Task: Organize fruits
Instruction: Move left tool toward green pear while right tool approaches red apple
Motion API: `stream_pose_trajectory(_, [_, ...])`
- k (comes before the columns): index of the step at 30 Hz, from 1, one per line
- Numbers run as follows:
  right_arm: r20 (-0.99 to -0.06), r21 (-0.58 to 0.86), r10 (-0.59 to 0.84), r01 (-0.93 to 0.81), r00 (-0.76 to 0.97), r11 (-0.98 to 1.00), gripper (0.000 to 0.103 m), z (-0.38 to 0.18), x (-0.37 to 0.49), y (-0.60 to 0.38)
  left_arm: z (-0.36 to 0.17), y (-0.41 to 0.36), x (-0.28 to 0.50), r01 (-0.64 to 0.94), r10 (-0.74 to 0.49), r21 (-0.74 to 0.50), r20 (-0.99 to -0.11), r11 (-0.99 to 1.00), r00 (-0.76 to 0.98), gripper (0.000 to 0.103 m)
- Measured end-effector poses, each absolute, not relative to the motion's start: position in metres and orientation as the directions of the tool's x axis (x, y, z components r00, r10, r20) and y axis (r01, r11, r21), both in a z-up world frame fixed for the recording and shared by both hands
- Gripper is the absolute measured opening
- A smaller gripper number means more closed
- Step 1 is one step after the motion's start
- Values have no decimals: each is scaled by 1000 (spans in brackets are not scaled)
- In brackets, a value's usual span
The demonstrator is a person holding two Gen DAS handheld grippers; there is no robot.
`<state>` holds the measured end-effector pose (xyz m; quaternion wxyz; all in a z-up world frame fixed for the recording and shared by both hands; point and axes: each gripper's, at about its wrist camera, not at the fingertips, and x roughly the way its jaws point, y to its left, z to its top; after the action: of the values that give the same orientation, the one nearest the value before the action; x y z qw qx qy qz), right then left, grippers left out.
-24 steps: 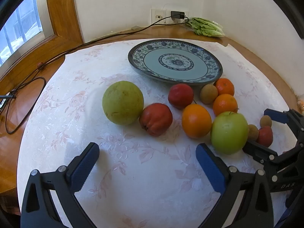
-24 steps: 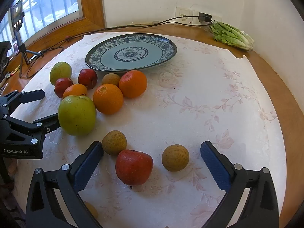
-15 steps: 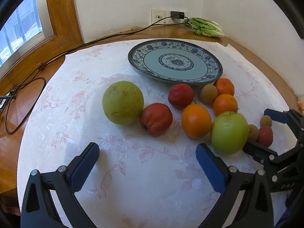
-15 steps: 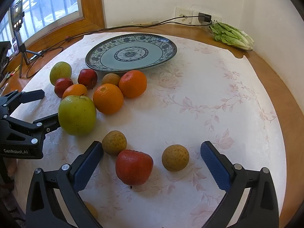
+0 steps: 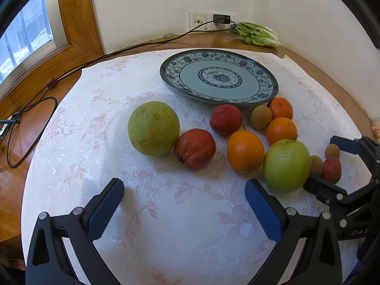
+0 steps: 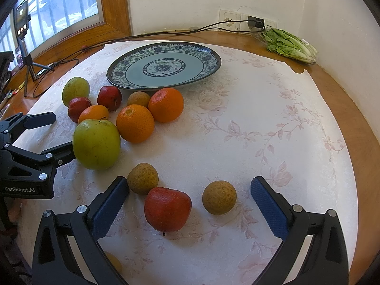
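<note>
1. Left claw (image 5: 184,201): spread wide, nothing between the pads, hovering over bare tablecloth (image 5: 166,225) at bottom centre of the left wrist view.
2. Right claw (image 6: 190,201): spread wide, gripping nothing. Red apple (image 6: 167,209) and a small brown fruit (image 6: 219,197) lying on the cloth between the pads, touched by neither. Second small brown fruit (image 6: 142,178) just beside the left pad (image 6: 109,210), touching the red apple.
3. Plate (image 5: 268,80): blue floral, empty, upper centre of the left view, on the cloth.
4. Fruit cluster just below the plate, left view, left to right: big yellow-green fruit (image 5: 153,128) touching red fruit (image 5: 194,149); red apple behind (image 5: 225,119); orange (image 5: 245,150); green apple (image 5: 286,165) touching that orange.
5. Behind those: brown fruit (image 5: 260,117) and two tangerines (image 5: 280,108) (image 5: 281,130), close to the plate rim.
6. Green apple in the right view at middle left, just beside the left claw's far finger; contact unclear.
7. Upper right, both views: bagged lettuce (image 6: 289,45) on bare wooden table (image 6: 356,123), near wall socket with charger (image 6: 255,22).
8. Upper left of right view: phone on tripod (image 6: 22,35) by the window.
</note>
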<state>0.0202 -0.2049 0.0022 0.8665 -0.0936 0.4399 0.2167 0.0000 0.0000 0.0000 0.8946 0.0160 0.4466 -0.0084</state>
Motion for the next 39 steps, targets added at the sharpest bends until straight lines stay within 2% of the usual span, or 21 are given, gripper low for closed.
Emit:
stream_pose_trajectory(32, [-809,36,294,-455,510,890,103,5,19,-204,4,-1,3,30,-5,15,-811,999,585,103])
stream_pose_trajectory(39, [-804,96,333,-445,493,890,97,12,25,-211,9,3,2,34,-18,3,-809,999,588,103])
